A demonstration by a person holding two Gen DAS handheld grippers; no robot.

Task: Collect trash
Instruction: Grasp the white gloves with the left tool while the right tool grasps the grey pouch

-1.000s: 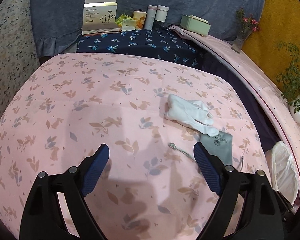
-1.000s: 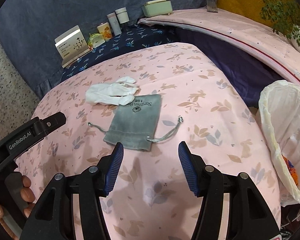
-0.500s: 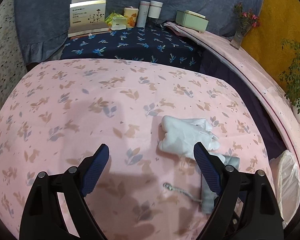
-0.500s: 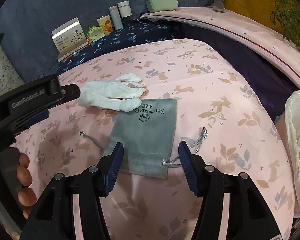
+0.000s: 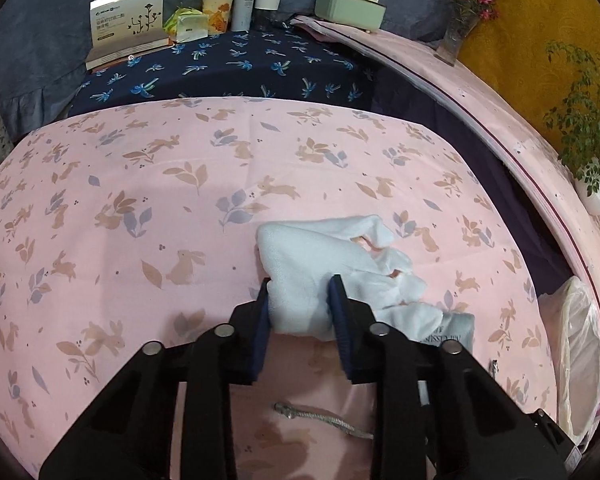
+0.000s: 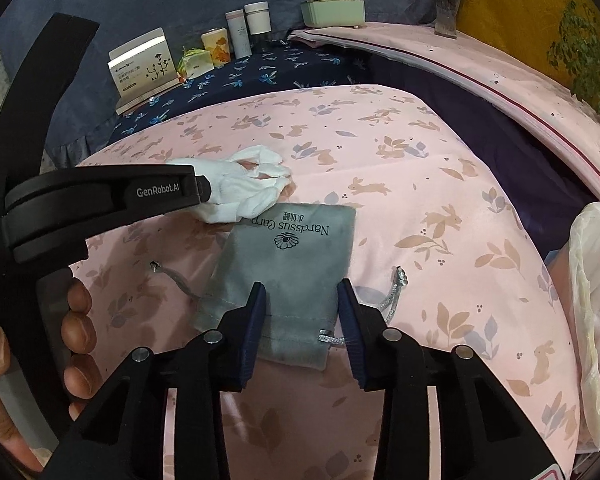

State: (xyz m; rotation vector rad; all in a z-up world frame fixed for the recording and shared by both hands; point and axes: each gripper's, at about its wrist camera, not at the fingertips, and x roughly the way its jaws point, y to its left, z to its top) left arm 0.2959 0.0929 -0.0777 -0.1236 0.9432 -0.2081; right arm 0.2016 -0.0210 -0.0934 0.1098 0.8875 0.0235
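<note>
- Early stage, I'd say: neither item is off the bed (image 5: 140, 184) yet, and nothing I can see has gone into the bag from this pair.
- Left claw (image 5: 300, 304): jaws closing, bunched end of the white glove (image 5: 324, 248) between the pads and pressed by them. Glove fingers trail to the right, tips overlapping the top edge of the grey pouch (image 6: 288, 264).
- Right claw (image 6: 302, 312): jaws closing, straddling the pouch's drawstring end. Pads look just clear of the fabric, so no grip yet; pouch lies flat on the pink bedspread.
- White trash bag (image 6: 588, 280) sits open off the bed's right edge, well apart from both items.
- Left to do: finish both grips, lift, carry right, drop into bag.
- Boxes and bottles (image 5: 256, 0) at the headboard: cannot tell if they count as trash.
</note>
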